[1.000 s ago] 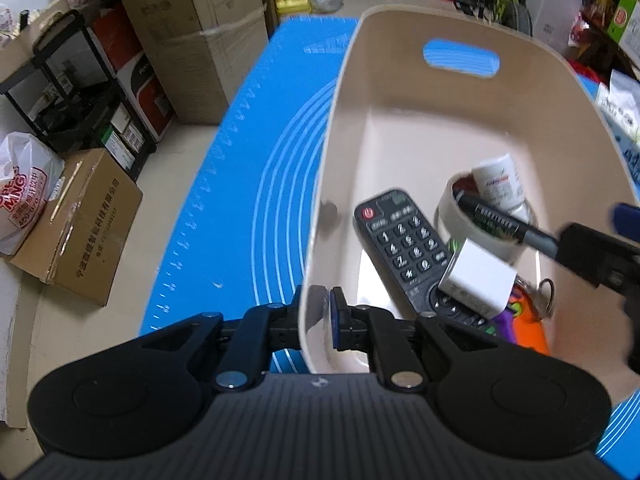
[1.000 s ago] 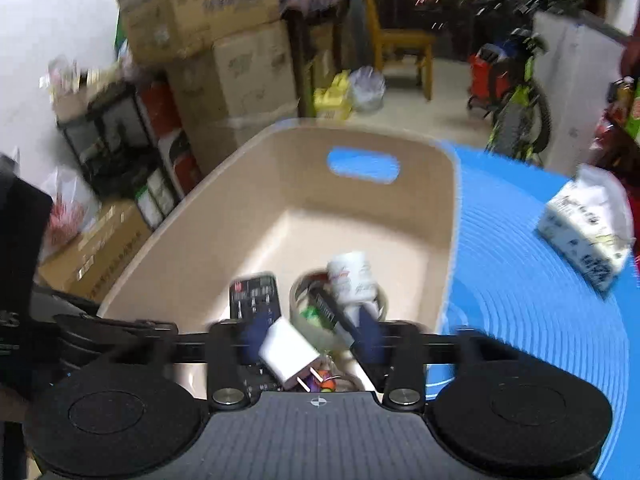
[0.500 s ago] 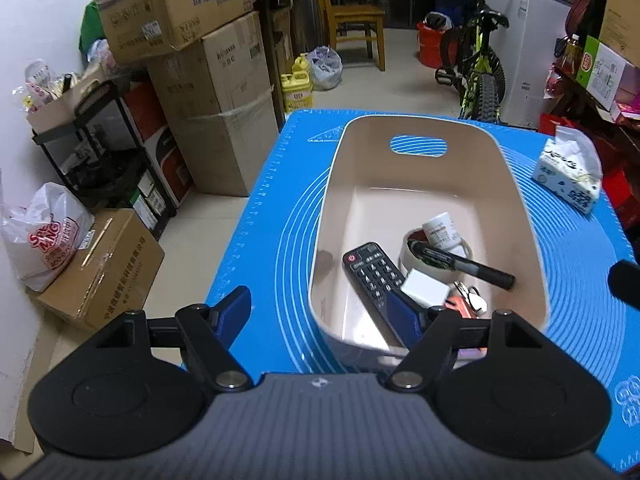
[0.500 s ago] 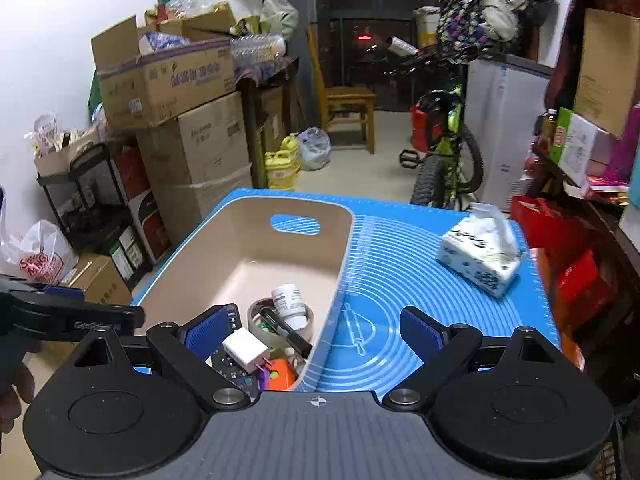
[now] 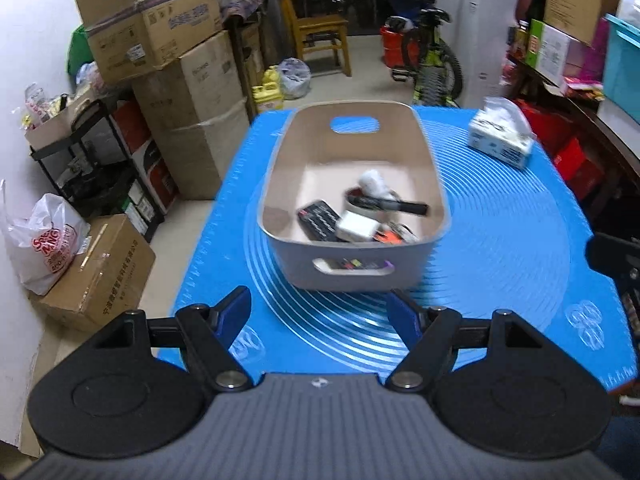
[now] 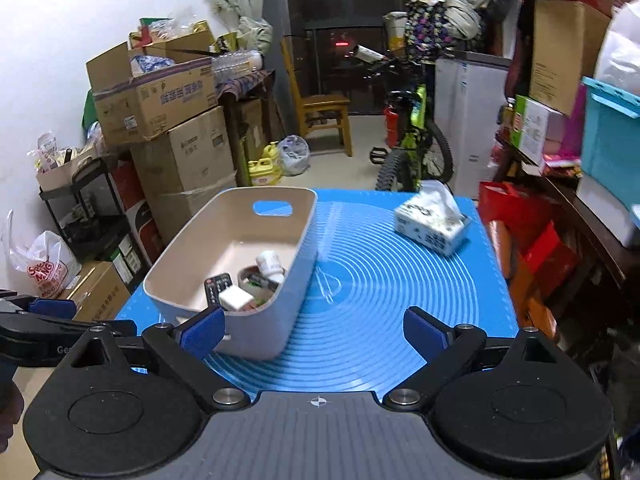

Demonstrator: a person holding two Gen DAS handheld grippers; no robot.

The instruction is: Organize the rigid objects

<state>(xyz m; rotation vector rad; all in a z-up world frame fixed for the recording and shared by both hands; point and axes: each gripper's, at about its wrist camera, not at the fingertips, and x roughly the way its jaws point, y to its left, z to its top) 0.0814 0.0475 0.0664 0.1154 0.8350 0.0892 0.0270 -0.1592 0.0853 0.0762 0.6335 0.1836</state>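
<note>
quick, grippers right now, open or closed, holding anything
left gripper: open, holding nothing
right gripper: open, holding nothing

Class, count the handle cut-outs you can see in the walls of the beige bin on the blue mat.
2. One handle cut-out is in the far end wall of the beige bin; the other is in the near end wall. The side walls show none.
</note>
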